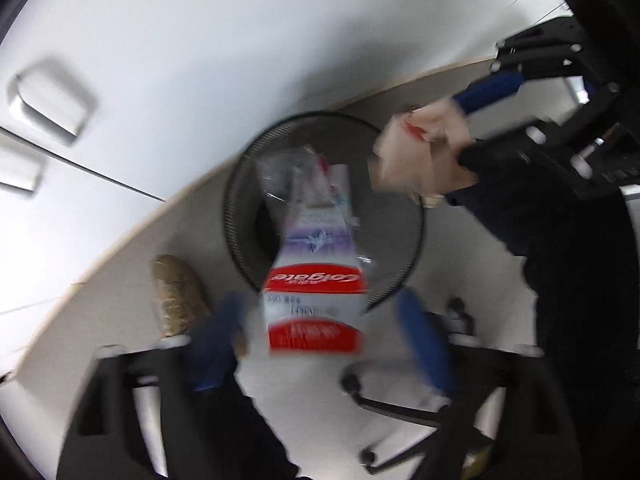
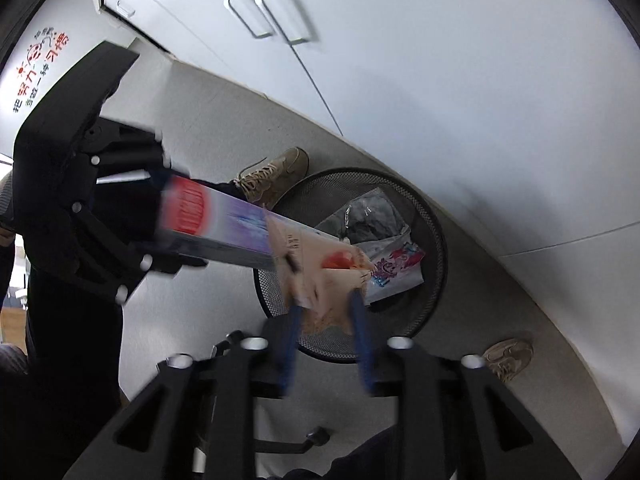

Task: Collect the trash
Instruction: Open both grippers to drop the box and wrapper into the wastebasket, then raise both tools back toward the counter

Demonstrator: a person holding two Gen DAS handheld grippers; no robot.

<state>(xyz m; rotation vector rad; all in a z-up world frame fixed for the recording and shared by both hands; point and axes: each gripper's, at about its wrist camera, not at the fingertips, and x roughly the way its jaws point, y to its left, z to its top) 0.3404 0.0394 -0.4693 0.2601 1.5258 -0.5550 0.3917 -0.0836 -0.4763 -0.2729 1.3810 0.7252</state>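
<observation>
Colgate toothpaste box (image 1: 314,296) sits at lower centre of the left wrist view, between the blue fingers (image 1: 424,344) of the left hand-held gripper (image 1: 320,340). Fingers look spread wider than the box with gaps both sides, heavy blur, so the left hand-held gripper reads as released, box apparently loose in the gap. In the right wrist view the same box (image 2: 224,220) runs from the left gripper body at mid left toward frame centre, tilted down to the right, far end over the bin rim.

Tan crumpled paper wrapper (image 2: 320,280) with a red patch is clamped between the blue fingers (image 2: 362,332) of the right hand-held gripper (image 2: 326,320), centre of that frame, just above the bin. Left view shows the wrapper (image 1: 416,152) at upper right, held by the right hand-held gripper (image 1: 460,128), beside the bin rim.

Black mesh trash bin (image 2: 434,240) stands on the grey floor (image 2: 500,320), round, seen from above. Inside: clear plastic bag (image 2: 368,216) and a pink-blue printed packet (image 2: 396,268). Bin (image 1: 240,200) at centre of the left view, behind the box.

Tan shoe (image 2: 276,176) touches the bin's upper left edge; second shoe (image 2: 508,356) lower right, apart from bin. White cabinet doors (image 2: 400,60) with metal handles (image 2: 280,12) fill the top.
</observation>
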